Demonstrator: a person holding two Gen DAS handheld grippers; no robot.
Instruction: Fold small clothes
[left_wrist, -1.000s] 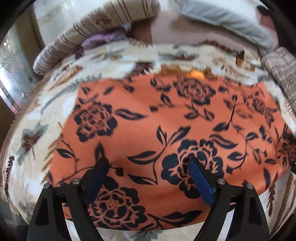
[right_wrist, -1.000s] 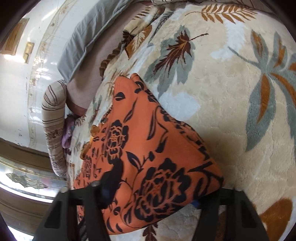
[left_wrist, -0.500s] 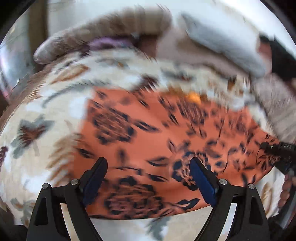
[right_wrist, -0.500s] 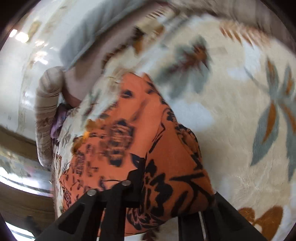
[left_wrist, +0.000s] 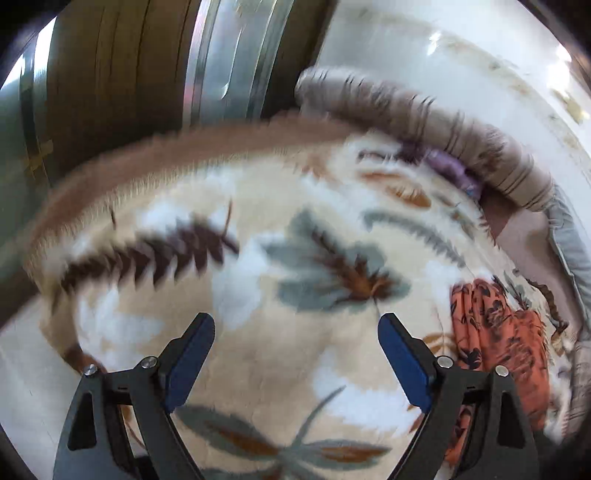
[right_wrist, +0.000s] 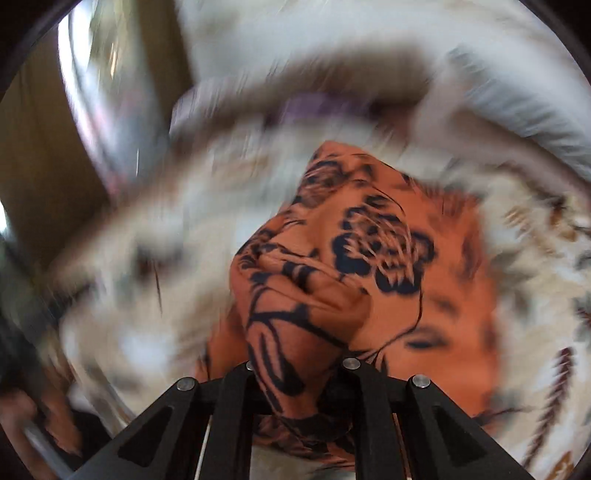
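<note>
The orange cloth with dark flower print (right_wrist: 388, 258) lies on the leaf-patterned blanket (left_wrist: 258, 258). My right gripper (right_wrist: 295, 373) is shut on a bunched fold of the cloth and holds it raised in front of the camera. In the left wrist view the cloth (left_wrist: 495, 332) shows crumpled at the far right, beyond the right finger. My left gripper (left_wrist: 295, 343) is open and empty over bare blanket, with blue pads (left_wrist: 402, 365) wide apart. Both views are motion-blurred.
A striped bolster pillow (left_wrist: 424, 129) and a grey pillow (left_wrist: 569, 243) lie along the blanket's far edge, with a purple item (left_wrist: 447, 166) beside the bolster. A dark wooden and mirrored wardrobe (left_wrist: 147, 74) stands past the bed edge at the left.
My right gripper has closed on the cloth's edge and lifted it into a bunch. My left gripper has swung left off the cloth and now points at bare blanket.
</note>
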